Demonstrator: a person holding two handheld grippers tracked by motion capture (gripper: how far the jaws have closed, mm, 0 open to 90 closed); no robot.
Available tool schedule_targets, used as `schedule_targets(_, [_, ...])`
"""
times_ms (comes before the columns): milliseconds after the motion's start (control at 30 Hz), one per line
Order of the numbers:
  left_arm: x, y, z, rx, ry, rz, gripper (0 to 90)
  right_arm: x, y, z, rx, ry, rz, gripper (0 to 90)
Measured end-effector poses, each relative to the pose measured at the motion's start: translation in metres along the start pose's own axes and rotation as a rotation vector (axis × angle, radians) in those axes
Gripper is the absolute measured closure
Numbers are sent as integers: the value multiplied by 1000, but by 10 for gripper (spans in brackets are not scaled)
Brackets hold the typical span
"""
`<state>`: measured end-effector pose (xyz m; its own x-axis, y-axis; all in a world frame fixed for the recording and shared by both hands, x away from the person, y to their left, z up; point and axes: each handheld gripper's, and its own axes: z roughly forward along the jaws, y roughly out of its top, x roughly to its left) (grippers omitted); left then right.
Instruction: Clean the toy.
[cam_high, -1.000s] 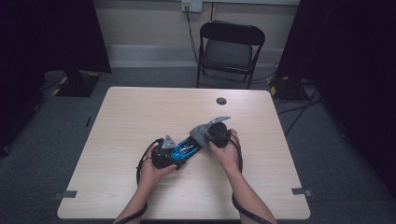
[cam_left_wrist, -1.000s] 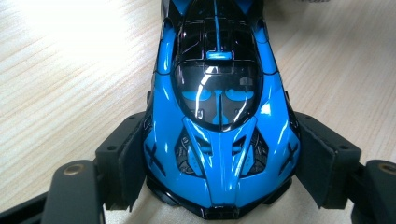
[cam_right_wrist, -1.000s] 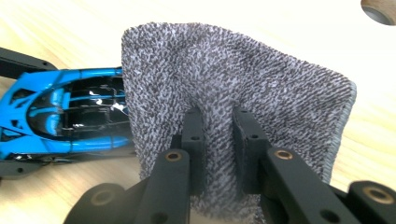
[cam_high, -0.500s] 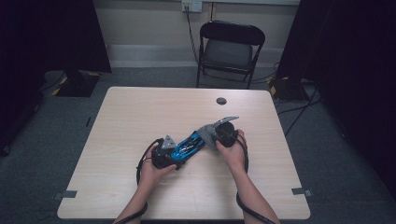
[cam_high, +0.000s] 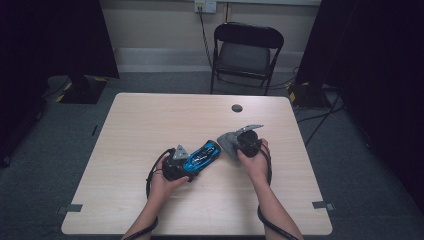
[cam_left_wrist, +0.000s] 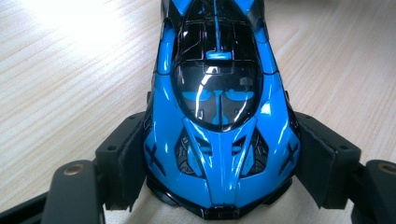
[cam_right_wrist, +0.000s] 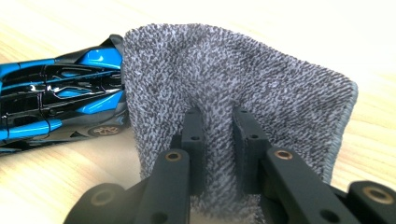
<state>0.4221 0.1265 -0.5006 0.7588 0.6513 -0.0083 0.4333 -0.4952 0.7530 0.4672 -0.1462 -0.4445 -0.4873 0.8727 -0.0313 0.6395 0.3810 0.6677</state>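
Note:
A glossy blue and black toy car (cam_high: 202, 156) lies on the wooden table (cam_high: 150, 120). My left gripper (cam_high: 186, 167) is shut on one end of it; in the left gripper view the car (cam_left_wrist: 218, 107) sits between both black pads (cam_left_wrist: 128, 161), which press its sides. My right gripper (cam_high: 234, 145) is shut on a grey cloth (cam_high: 228, 142) just right of the car. In the right gripper view the cloth (cam_right_wrist: 243, 84) bunches between the jaws and hangs in front of the car's (cam_right_wrist: 56, 100) end.
A small dark round disc (cam_high: 237, 108) lies near the table's far edge. A black folding chair (cam_high: 245, 52) stands beyond the table. Black cables loop from both grippers along the forearms. Bare tabletop stretches to the left and front.
My right gripper with the grey cloth has slid to the right, off the car's far end. The left gripper and the car have stayed where they were.

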Motion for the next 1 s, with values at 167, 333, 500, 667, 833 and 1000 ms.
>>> schedule_targets(167, [0, 0, 0, 0, 0, 0, 258, -1, 2, -7, -22, 8, -3, 770])
schedule_targets(333, [0, 0, 0, 0, 0, 0, 257, 8, 8, -18, -59, 40, -31, 769])
schedule_targets(500, [0, 0, 0, 0, 0, 0, 257, 28, 14, -26, -88, 95, -84, 769])
schedule_targets(667, [0, 0, 0, 0, 0, -1, 257, 54, 18, -28, -98, 151, -146, 767])
schedule_targets(833, [0, 0, 0, -1, 12, 8, 257, 77, 18, -26, -83, 186, -204, 766])
schedule_targets(1000, [0, 0, 0, -1, 11, 8, 258, 96, 12, -17, -50, 193, -267, 763])
